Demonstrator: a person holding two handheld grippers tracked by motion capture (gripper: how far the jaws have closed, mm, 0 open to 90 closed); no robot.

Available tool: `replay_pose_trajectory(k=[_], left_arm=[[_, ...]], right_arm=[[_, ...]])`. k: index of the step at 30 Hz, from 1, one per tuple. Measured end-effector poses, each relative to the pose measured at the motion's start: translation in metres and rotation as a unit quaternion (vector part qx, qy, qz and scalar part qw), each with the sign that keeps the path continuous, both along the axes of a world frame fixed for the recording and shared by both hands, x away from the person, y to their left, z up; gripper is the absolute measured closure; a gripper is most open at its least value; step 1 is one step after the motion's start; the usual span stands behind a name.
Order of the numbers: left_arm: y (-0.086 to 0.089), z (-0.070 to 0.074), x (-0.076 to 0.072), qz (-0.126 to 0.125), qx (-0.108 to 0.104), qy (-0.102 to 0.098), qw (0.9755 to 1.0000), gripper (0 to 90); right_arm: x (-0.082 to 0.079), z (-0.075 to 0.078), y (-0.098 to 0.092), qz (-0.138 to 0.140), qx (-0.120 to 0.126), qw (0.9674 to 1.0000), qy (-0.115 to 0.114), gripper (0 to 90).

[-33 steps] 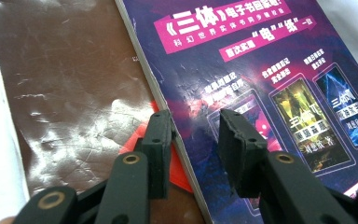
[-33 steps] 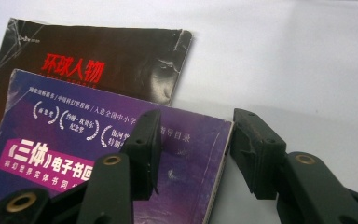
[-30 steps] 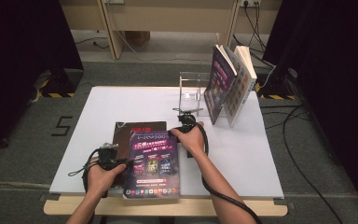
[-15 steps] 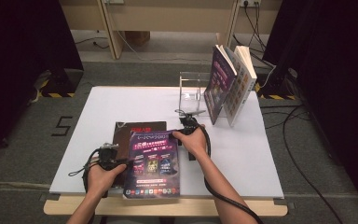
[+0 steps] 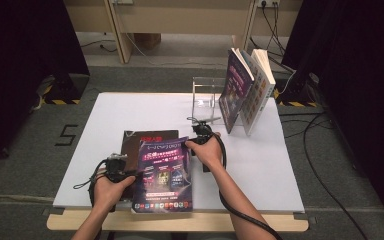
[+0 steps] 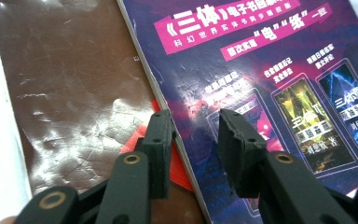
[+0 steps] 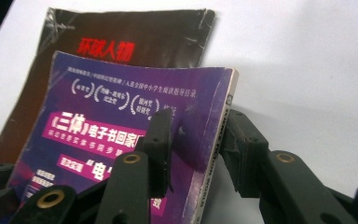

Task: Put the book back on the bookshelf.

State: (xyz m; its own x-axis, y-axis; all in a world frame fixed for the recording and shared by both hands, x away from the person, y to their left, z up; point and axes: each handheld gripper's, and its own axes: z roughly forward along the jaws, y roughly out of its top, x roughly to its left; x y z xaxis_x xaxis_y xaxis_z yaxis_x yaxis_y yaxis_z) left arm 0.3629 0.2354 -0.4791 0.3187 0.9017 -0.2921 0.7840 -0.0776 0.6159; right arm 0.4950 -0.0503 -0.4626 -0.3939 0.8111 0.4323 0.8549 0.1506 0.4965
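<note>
Both forearms come in over the near edge of the white table (image 5: 260,165), each hand wrapped around a gripper and angled inward toward the purple book (image 5: 162,175), which lies near the middle of the near edge, partly on top of a dark brown magazine (image 5: 140,137). The left gripper (image 6: 193,128) sits at the book's left edge, one jaw on either side of that edge; whether the pads press on it cannot be told. The right gripper (image 7: 196,140) straddles the spine at the book's far right corner, which is lifted off the table — its jaws have just been closing, with the spine between them, and one pad lies on the cover while the other stands just clear. Two more books (image 5: 245,90) lean in a clear stand (image 5: 205,92) toward the far right corner — four volumes in all. The purple cover reads "三体" and "电子书"; the magazine bears red characters, "环球人物".
</note>
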Motion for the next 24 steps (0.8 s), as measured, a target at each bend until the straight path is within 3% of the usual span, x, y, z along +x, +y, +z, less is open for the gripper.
replay_pose_trajectory(k=[3,9,13,15,20,24], left_arm=[[0.0,0.0,0.0,0.0,0.002,0.0,1.0,64.6],[0.0,0.0,0.0,0.0,0.003,-0.001,1.0,64.6],[0.001,0.001,-0.001,0.001,0.004,0.0,1.0,64.7],[0.001,0.001,-0.001,0.003,0.004,-0.002,1.0,64.8],[0.002,0.001,-0.001,0.001,0.005,-0.001,1.0,65.0],[0.004,0.001,0.0,-0.002,-0.001,0.0,1.0,64.9]], right_arm=[[-0.003,0.001,-0.001,0.01,0.012,0.9996,0.021,65.8],[-0.003,0.001,0.0,0.017,0.008,0.9996,0.021,66.9],[-0.003,0.003,0.001,0.031,0.009,0.9993,0.018,72.7],[-0.003,0.005,0.001,0.036,0.025,0.9988,0.024,76.2],[-0.004,0.011,0.005,0.038,0.024,0.9987,0.025,78.5],[-0.005,0.013,0.002,0.031,0.047,0.9977,0.037,80.0]])
